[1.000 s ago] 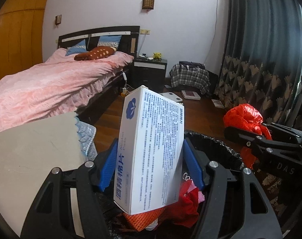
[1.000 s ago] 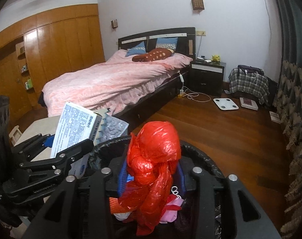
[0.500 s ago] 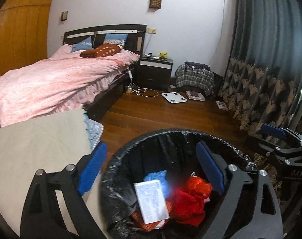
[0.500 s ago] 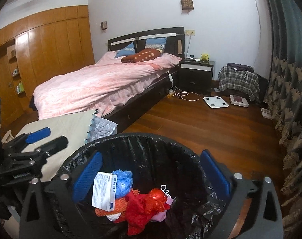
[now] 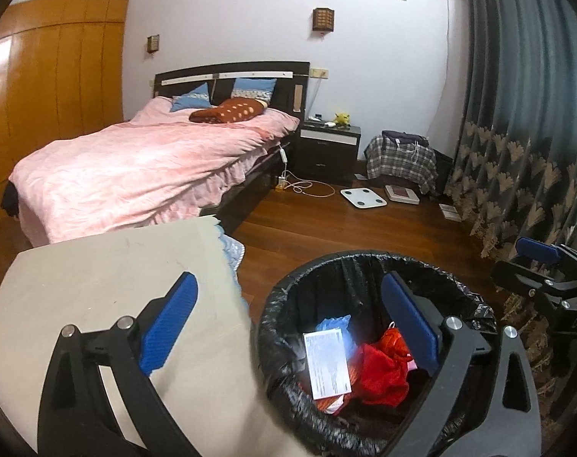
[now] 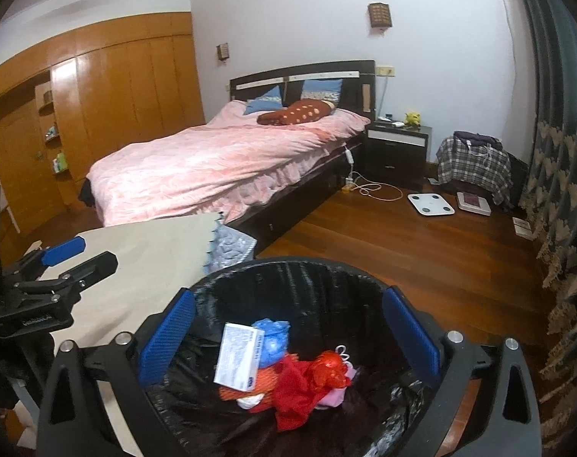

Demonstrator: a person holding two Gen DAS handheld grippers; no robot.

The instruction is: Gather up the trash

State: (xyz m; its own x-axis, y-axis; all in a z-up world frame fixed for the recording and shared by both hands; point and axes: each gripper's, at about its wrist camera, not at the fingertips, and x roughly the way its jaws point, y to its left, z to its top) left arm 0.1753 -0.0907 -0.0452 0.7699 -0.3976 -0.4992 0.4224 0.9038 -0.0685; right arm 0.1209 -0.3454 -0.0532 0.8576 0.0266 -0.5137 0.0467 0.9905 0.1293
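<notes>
Box (image 6: pixel 238 358) and red bag (image 6: pixel 318 375) are in the bin (image 6: pixel 326 278), both claws, left (image 5: pixel 288 327) and right (image 6: pixel 288 337), wide and empty, bench (image 5: pixel 98 266) looks cleared, so mostly done.

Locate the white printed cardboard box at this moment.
The white printed cardboard box lies inside the black-lined trash bin, on the left of the pile, against the blue plastic bag and left of the red plastic bag.

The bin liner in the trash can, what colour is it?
Black, glossy plastic bin liner; it shows best in the right wrist view.
</notes>
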